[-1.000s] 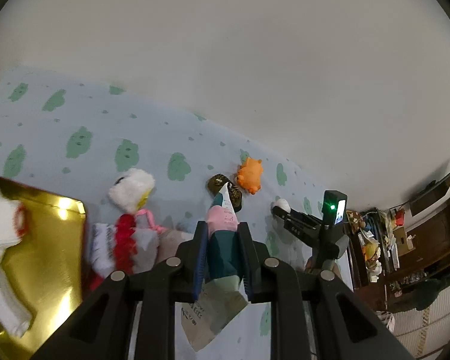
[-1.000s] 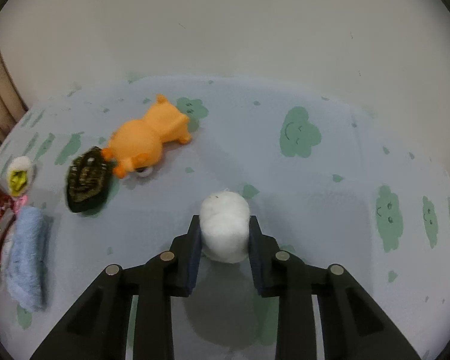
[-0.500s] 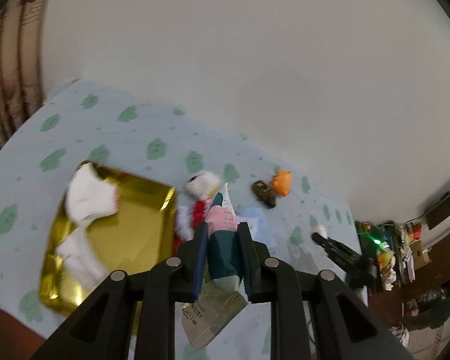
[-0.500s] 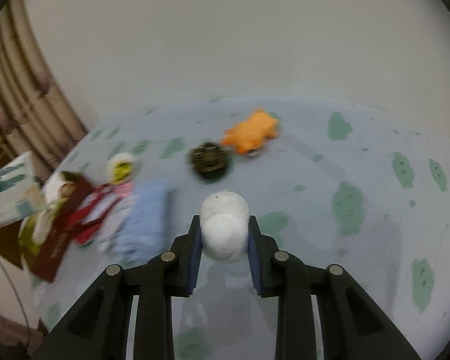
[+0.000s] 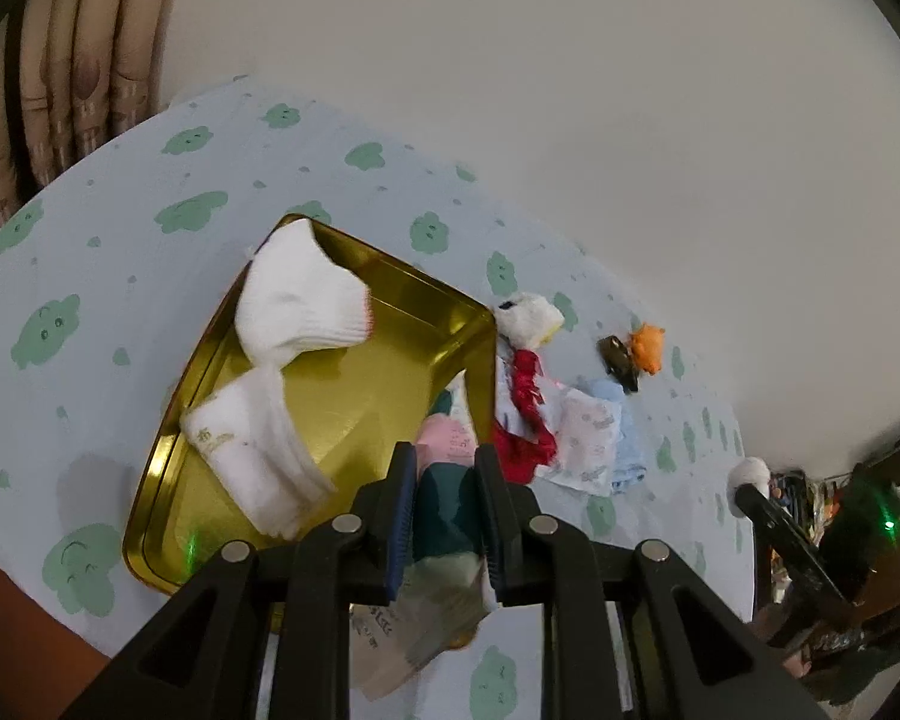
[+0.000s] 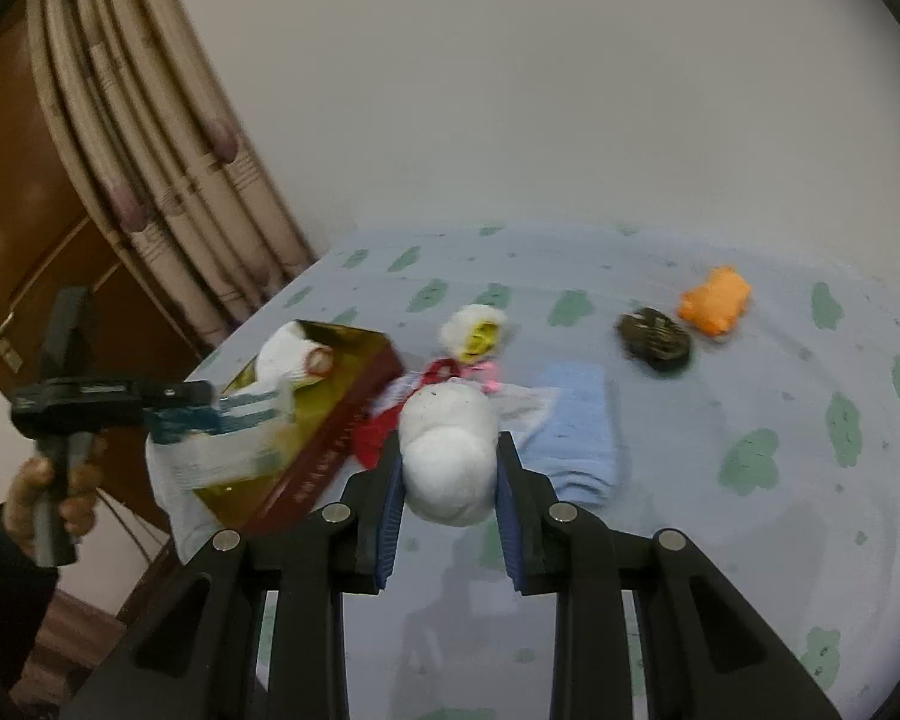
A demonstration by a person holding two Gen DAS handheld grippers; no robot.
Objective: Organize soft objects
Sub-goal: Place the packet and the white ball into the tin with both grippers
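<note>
Socks in a packet (image 5: 444, 504) sit squeezed between the left tongs (image 5: 445, 516), low in the frame over the gold tray (image 5: 384, 384). Right tongs (image 6: 447, 498) squeeze a white ball (image 6: 447, 456).

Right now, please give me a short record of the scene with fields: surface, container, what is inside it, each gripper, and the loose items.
surface: bed sheet, light blue with green clouds
container: gold tray
inside tray: two white socks
left gripper: shut on sock pack, above the tray's near part
right gripper: shut on white plush ball
loose on sheet: orange toy, dark toy, blue cloth, red cloth
</note>
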